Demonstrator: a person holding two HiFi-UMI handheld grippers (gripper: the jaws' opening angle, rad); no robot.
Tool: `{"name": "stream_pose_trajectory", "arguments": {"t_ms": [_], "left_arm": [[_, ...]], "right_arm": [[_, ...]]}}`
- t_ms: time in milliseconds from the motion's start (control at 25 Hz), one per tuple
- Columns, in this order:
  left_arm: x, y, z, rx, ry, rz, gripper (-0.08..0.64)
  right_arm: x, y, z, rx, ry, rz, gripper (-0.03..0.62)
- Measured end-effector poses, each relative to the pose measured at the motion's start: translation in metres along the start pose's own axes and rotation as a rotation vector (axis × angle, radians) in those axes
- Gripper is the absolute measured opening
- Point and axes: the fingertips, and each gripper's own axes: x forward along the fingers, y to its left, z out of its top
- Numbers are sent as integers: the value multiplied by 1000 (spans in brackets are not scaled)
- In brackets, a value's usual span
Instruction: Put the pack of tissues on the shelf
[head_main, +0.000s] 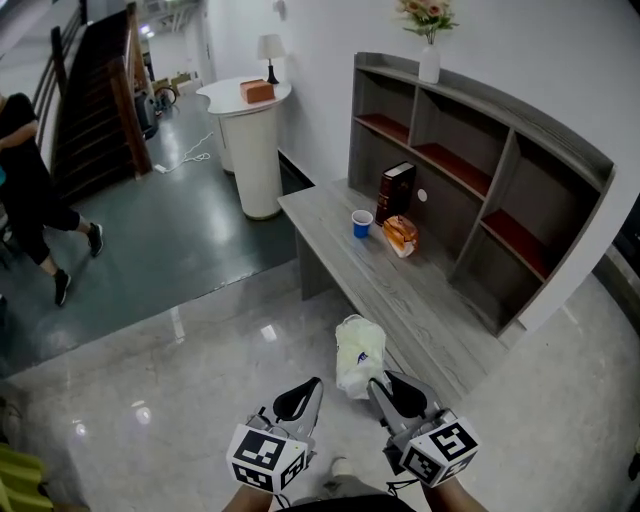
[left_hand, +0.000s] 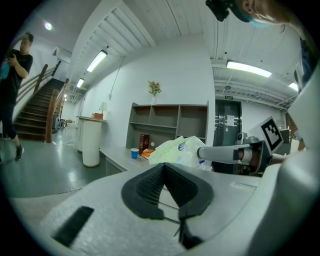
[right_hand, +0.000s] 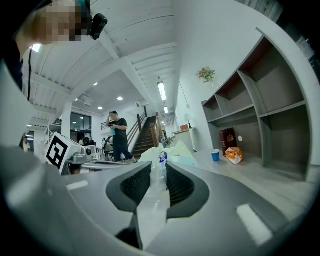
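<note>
I have the pack of tissues (head_main: 358, 354) in my right tongs (head_main: 392, 390). They are pinching a fold of its thin plastic wrap, and the bulk of the pack hangs off the tips toward 12 o'clock. In the right gripper view the film runs down between the two ribbed pads, so I judge the grip is on the wrapper and not on the body of the pack. That makes for a light hold, and one that could let the pack swing.

My left tongs (head_main: 303, 397) are pressed together with nothing in them. They sit at 9 o'clock of the right ones, close by but not touching the pack, and are simply out of the way, since one pair is enough for something this light.

The pack is in the air over the floor, short of the near end of the counter (head_main: 420, 320), which stretches away toward 12 o'clock. The shelf (head_main: 480, 180) stands along the counter's far edge, at about 1 o'clock from me. Its compartments look bare apart from a dark box (head_main: 396, 190) in a lower one, while a blue cup (head_main: 362, 224) and an orange packet (head_main: 401, 235) sit on the counter in front of it. A vase (head_main: 429, 62) stands on top.

As I read it, the carry is under way and the placing is not yet done. The nearest lower compartment, around 2 o'clock, looks easiest to reach.
</note>
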Motion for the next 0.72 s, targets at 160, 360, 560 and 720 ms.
{"name": "stream_pose_trajectory", "arguments": {"t_ms": [160, 360, 560, 720], "left_arm": [[26, 10, 6, 6, -3, 15, -8], [55, 25, 14, 4, -4, 53, -8], [74, 34, 19, 18, -6, 79, -8], [81, 51, 20, 2, 1, 105, -8]], "right_arm": [[17, -29, 6, 3, -3, 10, 84], [34, -53, 14, 8, -1, 42, 83], [47, -77, 12, -27, 29, 42, 83], [62, -83, 11, -8, 39, 59, 83]]}}
